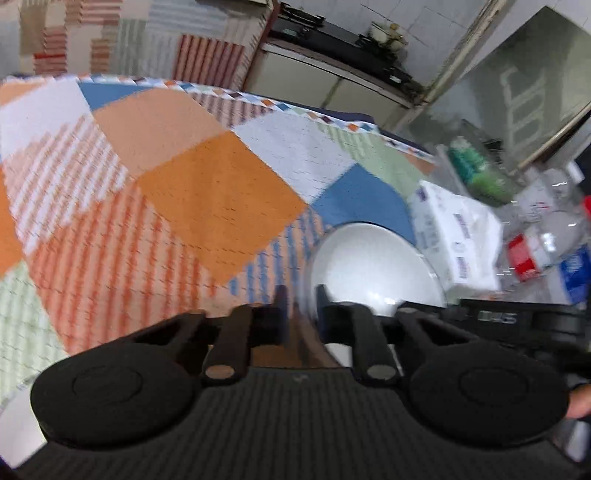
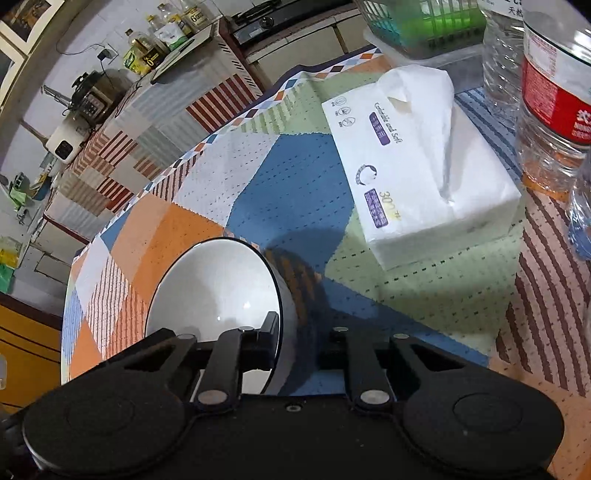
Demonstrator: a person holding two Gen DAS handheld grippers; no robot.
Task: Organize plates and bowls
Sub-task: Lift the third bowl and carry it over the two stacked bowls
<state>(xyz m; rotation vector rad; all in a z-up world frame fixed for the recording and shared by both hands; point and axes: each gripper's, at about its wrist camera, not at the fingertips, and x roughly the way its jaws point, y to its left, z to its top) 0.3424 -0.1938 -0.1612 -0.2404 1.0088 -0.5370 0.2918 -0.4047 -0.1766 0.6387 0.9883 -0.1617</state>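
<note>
A white bowl with a dark rim (image 2: 218, 291) is tilted on its side above the patchwork tablecloth (image 2: 295, 177). My right gripper (image 2: 295, 332) is shut on its rim, one finger inside the bowl and one outside. In the blurred left wrist view, my left gripper (image 1: 301, 306) holds the rim of a white bowl (image 1: 369, 262), its fingers close together on either side of the edge. I cannot tell whether both views show the same bowl.
A white tissue pack (image 2: 424, 166) lies on the cloth to the right. Plastic water bottles (image 2: 554, 96) and a green basket (image 2: 424, 22) stand at the far right. The cloth's edge (image 2: 177, 162) runs along the far side, with kitchen counters beyond.
</note>
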